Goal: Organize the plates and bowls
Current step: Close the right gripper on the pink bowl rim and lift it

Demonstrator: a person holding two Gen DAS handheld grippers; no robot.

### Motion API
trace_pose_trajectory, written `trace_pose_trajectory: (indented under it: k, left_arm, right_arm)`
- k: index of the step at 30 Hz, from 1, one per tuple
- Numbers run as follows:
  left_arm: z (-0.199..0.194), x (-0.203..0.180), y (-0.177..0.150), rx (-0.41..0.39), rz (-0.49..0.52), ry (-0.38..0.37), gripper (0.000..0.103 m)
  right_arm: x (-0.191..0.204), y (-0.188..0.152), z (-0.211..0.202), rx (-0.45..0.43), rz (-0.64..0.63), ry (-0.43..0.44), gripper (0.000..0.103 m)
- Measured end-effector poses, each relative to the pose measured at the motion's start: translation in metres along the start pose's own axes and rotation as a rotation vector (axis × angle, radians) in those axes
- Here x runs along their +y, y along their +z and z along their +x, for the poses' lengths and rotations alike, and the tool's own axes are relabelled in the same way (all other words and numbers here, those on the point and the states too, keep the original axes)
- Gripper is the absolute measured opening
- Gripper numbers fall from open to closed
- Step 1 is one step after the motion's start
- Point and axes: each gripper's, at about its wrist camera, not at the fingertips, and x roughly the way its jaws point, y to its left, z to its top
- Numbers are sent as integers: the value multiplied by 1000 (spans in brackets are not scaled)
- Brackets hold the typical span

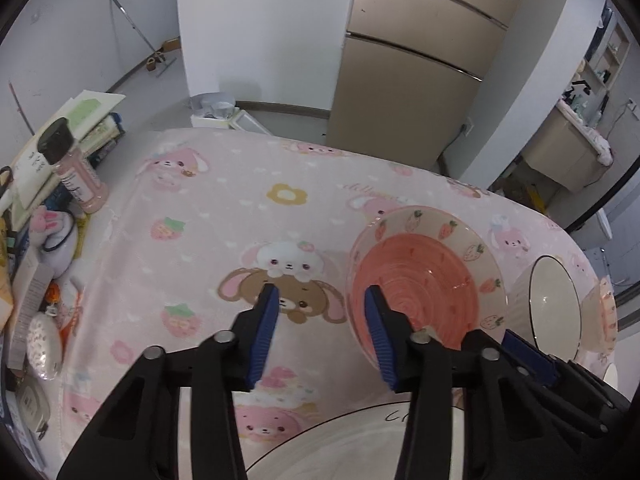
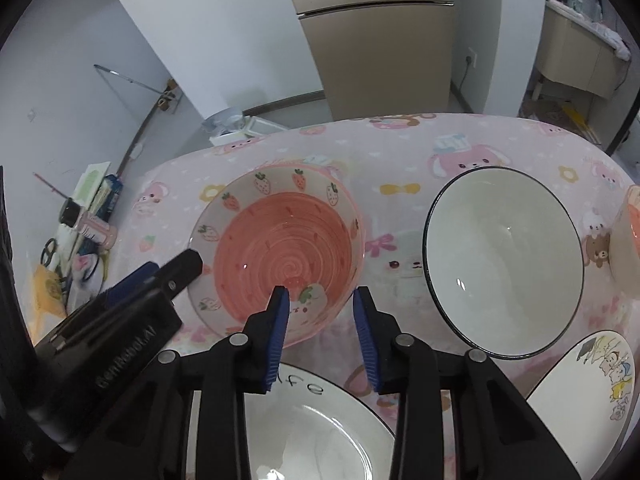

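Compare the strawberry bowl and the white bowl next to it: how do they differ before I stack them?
The strawberry bowl has a pink spiral inside and a pale wall with printed strawberries; the white bowl is plain inside. The white bowl has a thin dark rim line; the strawberry bowl's rim looks pinkish. The strawberry bowl sits nearer both grippers, with the right gripper over its near rim; the white bowl stands off to the side. Both are upright, empty, and on the pink cloth.
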Motion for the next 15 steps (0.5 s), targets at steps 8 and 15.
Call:
trace_pose_trajectory:
  k: [8, 15]
  left_arm:
    - [9, -1, -2, 21, -6, -24, 24]
    - [14, -5, -5, 44, -9, -61, 13]
  right_arm:
    - [-15, 4, 11, 47, 79, 73, 28]
    - [-26, 2, 22, 60, 157, 142, 26]
